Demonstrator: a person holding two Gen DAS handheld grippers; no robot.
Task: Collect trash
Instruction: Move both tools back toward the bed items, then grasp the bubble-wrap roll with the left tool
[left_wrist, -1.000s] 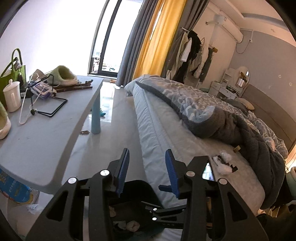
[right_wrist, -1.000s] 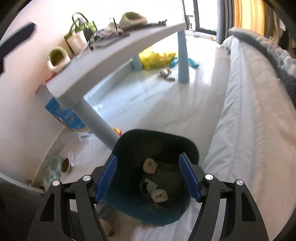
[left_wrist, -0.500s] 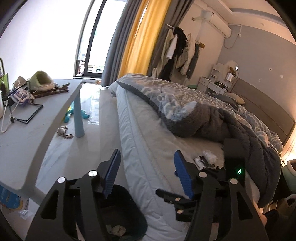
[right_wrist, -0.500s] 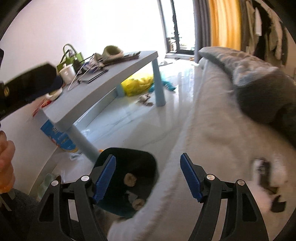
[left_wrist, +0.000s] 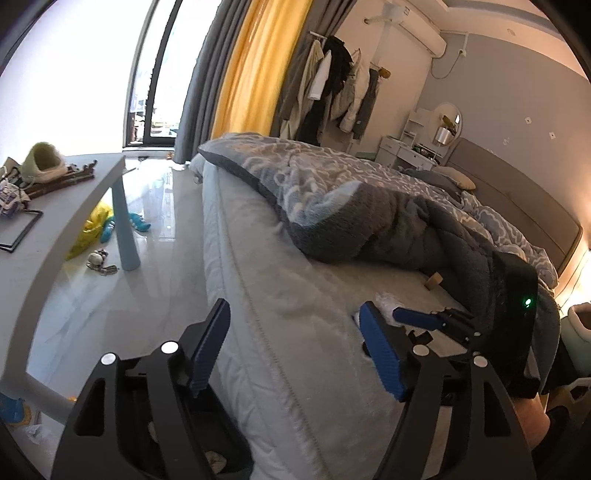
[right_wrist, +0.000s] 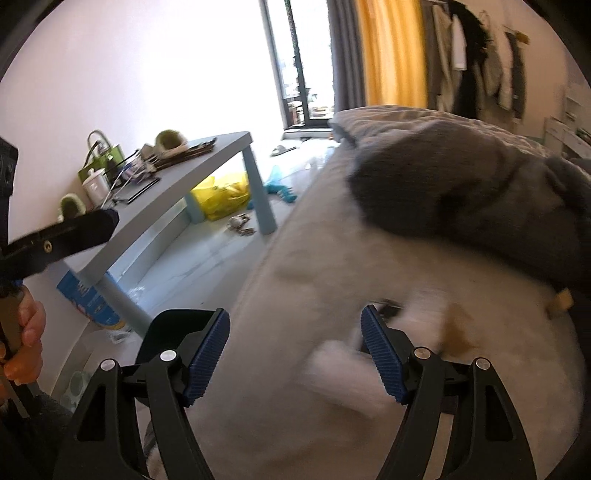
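My left gripper (left_wrist: 295, 350) hovers over the near edge of the bed (left_wrist: 258, 280), its jaws opening with nothing between them. Below it to the left stands the dark trash bin (left_wrist: 225, 443) with crumpled tissue (left_wrist: 216, 458) inside. My right gripper (right_wrist: 295, 358) is open and empty above the mattress. Just ahead of it lie blurred white trash (right_wrist: 332, 360) and a dark scrap (right_wrist: 388, 308). A small tan piece (right_wrist: 561, 301) sits by the blanket. In the left wrist view the right gripper (left_wrist: 417, 319) reaches beside white crinkled trash (left_wrist: 384, 299). The bin (right_wrist: 173, 332) stays on the floor.
A grey blanket (left_wrist: 369, 221) covers the far side of the bed. A grey table (right_wrist: 207, 166) on the left carries slippers, a green bag and a mug. A yellow bag (right_wrist: 221, 192) and small toys lie on the floor under it. A hand (right_wrist: 26, 332) holds the left gripper.
Both grippers swung right, away from over the bin and onto the bed. The left jaws have spread wider. The right gripper rose and now points at the trash on the mattress.
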